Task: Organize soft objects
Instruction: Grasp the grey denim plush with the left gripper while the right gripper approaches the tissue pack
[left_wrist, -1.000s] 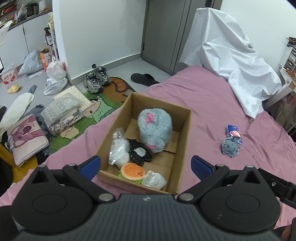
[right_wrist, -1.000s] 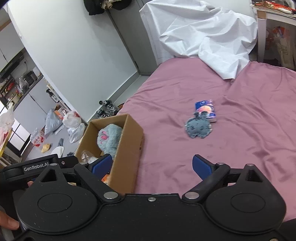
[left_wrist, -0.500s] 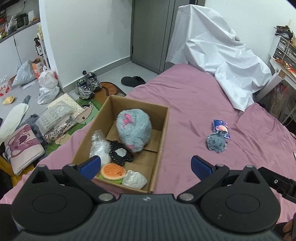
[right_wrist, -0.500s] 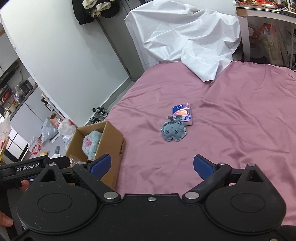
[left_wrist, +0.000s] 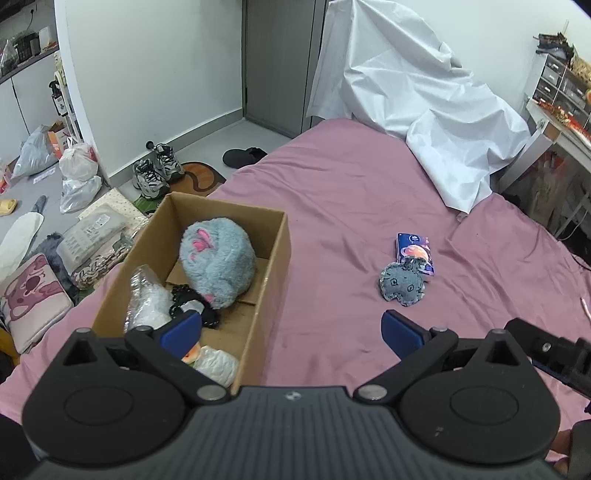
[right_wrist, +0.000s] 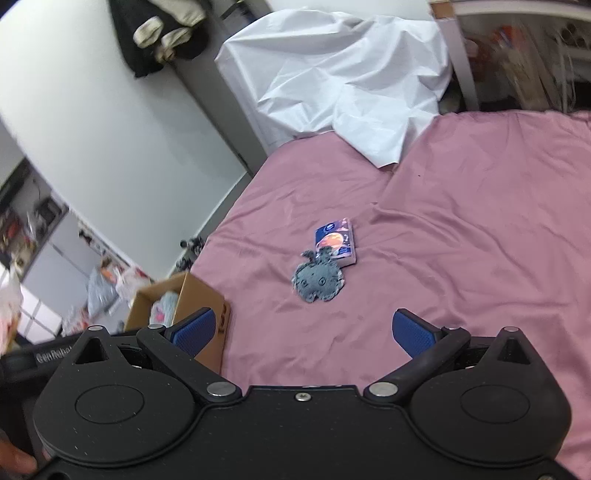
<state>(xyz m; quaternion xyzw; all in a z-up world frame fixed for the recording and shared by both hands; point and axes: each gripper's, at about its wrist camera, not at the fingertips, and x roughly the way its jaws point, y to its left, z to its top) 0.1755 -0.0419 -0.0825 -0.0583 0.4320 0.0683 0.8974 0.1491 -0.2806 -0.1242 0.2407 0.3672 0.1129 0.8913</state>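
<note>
Right fingers (right_wrist: 412, 334): spread wide and empty, with blue pads facing each other across bare sheet.
Right gripper (right_wrist: 302, 332): hangs above the bed (right_wrist: 461, 258), aimed at the small grey plush (right_wrist: 318, 279), which sits ahead of the gap and apart from the pads.
Left fingers (left_wrist: 183, 329): also spread wide, gripping nothing.
Left gripper (left_wrist: 291, 330): hovers over the bed's near left edge, its left pad above the cardboard box (left_wrist: 275, 258), its right pad over sheet.
Grey plush, place: out on the middle of the bed, well clear of every edge, touching and partly overlapping the blue packet (right_wrist: 336, 242) at its far side.
Grey plush, handling: probably very light, limp and squashy, with fuzzy edges that should not slip. A pinch across its round body, from the side away from the packet, seems safest for lifting it alone.
Packet, handling: looks flat and glossy, so likely slicker; its material is unclear.
Box: by the bed's left edge, already holding a big fluffy blue plush (left_wrist: 218, 266), a burger toy and some wrapped bundles.
Step, as judged: reaching for the grey plush to box it.
</note>
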